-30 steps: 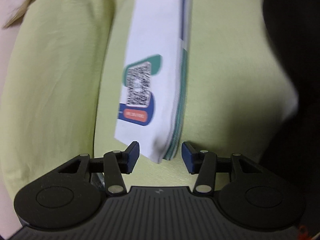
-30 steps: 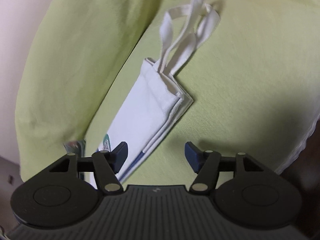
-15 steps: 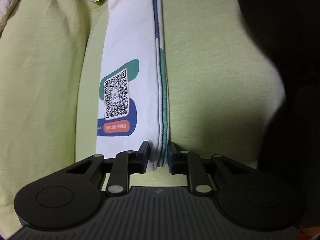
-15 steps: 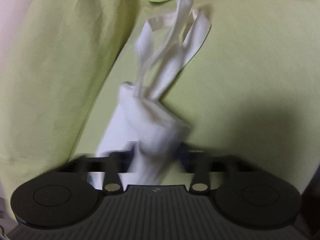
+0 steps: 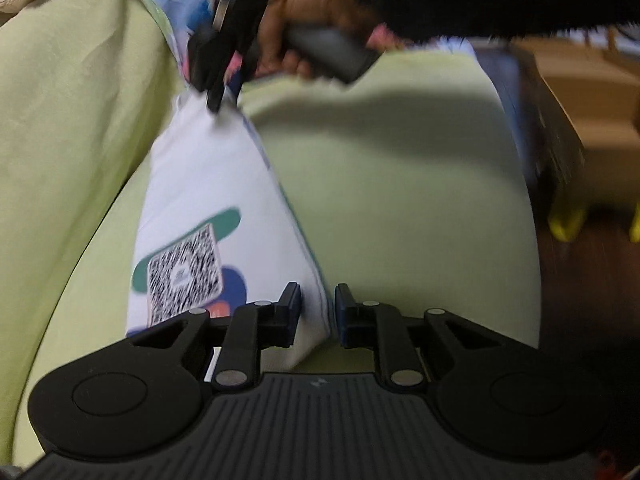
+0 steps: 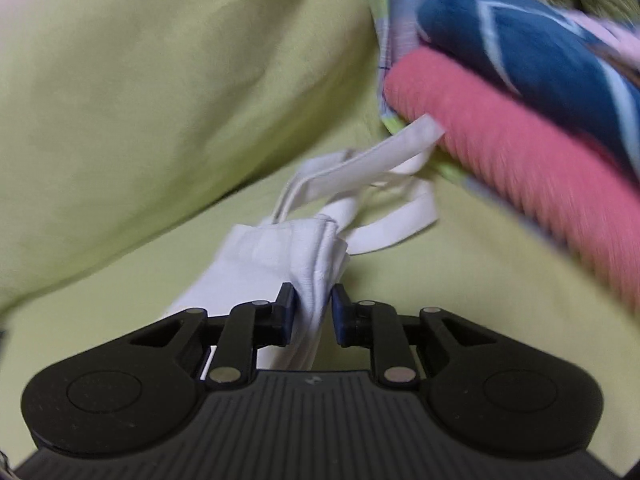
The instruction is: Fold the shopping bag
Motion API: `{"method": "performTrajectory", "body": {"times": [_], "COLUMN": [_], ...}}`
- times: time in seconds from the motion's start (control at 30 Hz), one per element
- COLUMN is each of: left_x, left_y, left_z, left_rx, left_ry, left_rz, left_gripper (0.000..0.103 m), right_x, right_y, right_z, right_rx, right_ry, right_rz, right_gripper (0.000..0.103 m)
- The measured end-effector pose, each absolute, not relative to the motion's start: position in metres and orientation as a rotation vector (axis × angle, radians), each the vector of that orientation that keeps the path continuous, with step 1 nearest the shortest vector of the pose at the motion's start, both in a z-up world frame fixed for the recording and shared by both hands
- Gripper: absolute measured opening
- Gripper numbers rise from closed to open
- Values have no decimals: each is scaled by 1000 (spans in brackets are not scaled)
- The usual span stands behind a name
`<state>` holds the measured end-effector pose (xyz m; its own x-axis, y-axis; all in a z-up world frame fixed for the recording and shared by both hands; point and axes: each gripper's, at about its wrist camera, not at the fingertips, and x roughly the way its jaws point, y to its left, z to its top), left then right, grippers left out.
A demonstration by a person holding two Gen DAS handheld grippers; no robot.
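Left gripper (image 5: 317, 310): jaws drawn close on the bottom corner of the shopping bag (image 5: 208, 216); the left pad presses the white cloth, and a thin gap shows between the cloth edge and the right pad.
Right gripper (image 6: 313, 311): jaws clamped on the bunched top hem of the shopping bag (image 6: 280, 256), the folded layers squeezed between both pads. In the left wrist view this same gripper (image 5: 218, 76) shows far ahead of the left jaws, pinching the bag's far end, with the person's hand (image 5: 296, 24) wrapped round its grey handle.
Shopping bag: white cloth, folded into a long narrow strip and stretched between the two grippers over the yellow-green sofa seat (image 5: 400, 200).
Print: a QR code (image 5: 185, 276) with green, blue and orange patches lies just ahead and left of the left jaws, facing up.
Handles (image 6: 372, 184): white straps trail loose ahead of the right jaws, lying on the seat, their far loop reaching the stacked cloths.
Back cushion (image 6: 160, 80): yellow-green, rising to the left of both pairs of jaws, beside the bag's long edge.
Stacked cloths: a pink ribbed piece (image 6: 520, 168) with a dark blue patterned piece (image 6: 540, 52) on top, ahead and right of the right jaws.
Cardboard box (image 5: 588, 92): far right of the left jaws, beyond the seat's edge; blurred.
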<state>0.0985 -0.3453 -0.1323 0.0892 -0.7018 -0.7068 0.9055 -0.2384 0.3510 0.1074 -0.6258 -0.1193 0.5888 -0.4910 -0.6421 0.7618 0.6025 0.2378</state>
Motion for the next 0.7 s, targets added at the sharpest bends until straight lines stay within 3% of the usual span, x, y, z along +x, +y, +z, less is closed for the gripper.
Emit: {"method": "performTrajectory", "body": {"times": [0.07,0.23,0.33,0.47,0.7], "left_x": [92,123,184,254,279], "left_y": [-337,-301,-288,-301,-316], "left_z": [-127,-96,-79,-87,-129], "left_rx": [963,817,660,483,393], "left_ry": [281,367,489,728,934], "left_rz": [-1544,-1510,-1381,-1253,-1196], "left_gripper": [36,38,39,39,39], "right_x": [110,61,12,-16,-4], "right_y": [-635,-599,-553,-487,-438], "right_z": [-125,-120,-124,-138,-174], "right_rx": [530,603,787,991,1259], "right_ry": [609,515,403,388,491], "right_rz": [-758,-750,-635,-492,-450], "right_gripper": [27,50,51,51,50]}}
